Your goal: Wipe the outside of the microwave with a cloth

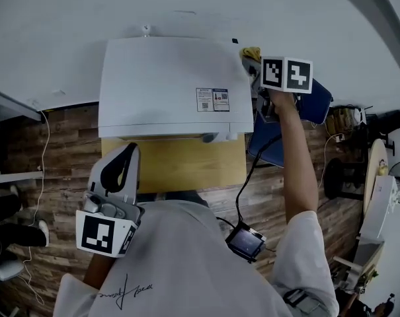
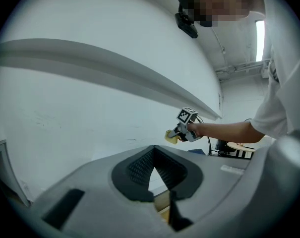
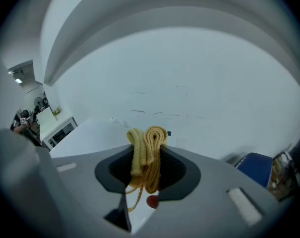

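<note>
A person's right gripper [image 1: 255, 63] clamps a folded yellow terry cloth [image 1: 250, 53] at the back right corner of a boxy white microwave [image 1: 166, 84], which sits on a small yellow-topped table [image 1: 180, 167] against a white wall. The right gripper view shows the cloth [image 3: 147, 152] bunched upright between the clenched jaws, with the microwave's white top [image 3: 95, 138] just beyond and to the left. It cannot be told whether the cloth touches the casing. The left gripper [image 1: 128, 152] hangs low by the person's chest, well apart from the appliance, its jaws closed on nothing. No smears or damp streaks mark the casing, so how much has been wiped cannot be read. Judging by the cloth's place, the top's right edge is the part in hand, with the broad top, sides and door front likely left to do.
</note>
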The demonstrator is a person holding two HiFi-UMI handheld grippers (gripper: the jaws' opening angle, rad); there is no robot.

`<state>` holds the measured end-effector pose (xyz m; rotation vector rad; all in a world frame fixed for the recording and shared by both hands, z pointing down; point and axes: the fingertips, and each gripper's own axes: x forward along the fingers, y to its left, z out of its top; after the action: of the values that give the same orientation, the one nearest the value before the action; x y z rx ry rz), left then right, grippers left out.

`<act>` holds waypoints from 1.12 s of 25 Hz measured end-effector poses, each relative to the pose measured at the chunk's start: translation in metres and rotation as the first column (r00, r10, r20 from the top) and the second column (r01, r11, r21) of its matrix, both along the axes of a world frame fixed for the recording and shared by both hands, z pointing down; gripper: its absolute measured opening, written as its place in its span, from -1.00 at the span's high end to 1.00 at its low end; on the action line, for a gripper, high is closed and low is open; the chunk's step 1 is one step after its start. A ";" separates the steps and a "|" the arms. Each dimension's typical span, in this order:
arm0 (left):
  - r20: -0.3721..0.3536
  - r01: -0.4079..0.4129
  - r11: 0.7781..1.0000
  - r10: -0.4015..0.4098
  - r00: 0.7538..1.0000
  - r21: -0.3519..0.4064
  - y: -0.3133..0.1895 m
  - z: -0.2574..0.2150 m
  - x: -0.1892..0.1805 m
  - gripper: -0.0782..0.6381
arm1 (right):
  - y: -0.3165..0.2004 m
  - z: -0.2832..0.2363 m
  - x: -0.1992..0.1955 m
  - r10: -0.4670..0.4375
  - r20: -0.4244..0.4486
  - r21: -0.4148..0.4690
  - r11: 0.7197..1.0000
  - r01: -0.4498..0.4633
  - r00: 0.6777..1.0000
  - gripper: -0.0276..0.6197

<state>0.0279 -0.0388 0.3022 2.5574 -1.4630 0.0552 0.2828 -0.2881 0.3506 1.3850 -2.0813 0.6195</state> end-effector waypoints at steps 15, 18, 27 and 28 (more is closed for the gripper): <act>-0.029 -0.013 0.999 0.013 0.999 0.033 -0.010 -0.001 -0.075 0.78 | -0.065 0.048 0.023 0.272 -0.199 -0.019 0.959 -0.281 0.941 0.55; -0.030 -0.023 0.999 0.024 0.999 0.024 -0.014 0.001 -0.079 0.78 | -0.064 0.051 0.016 0.278 -0.230 -0.023 0.957 -0.291 0.933 0.55; -0.042 -0.063 0.998 0.064 0.997 0.026 -0.016 0.004 -0.083 0.78 | -0.063 0.053 -0.016 0.258 -0.198 -0.046 0.961 -0.272 0.946 0.55; -0.043 -0.062 0.998 0.063 0.997 0.026 -0.016 0.005 -0.085 0.78 | -0.063 0.053 -0.020 0.255 -0.193 -0.047 0.962 -0.268 0.947 0.55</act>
<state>-0.0566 -0.0547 0.3071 2.6063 -1.3758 -0.0100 0.2625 -0.3511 0.4036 1.6263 -1.7276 0.6385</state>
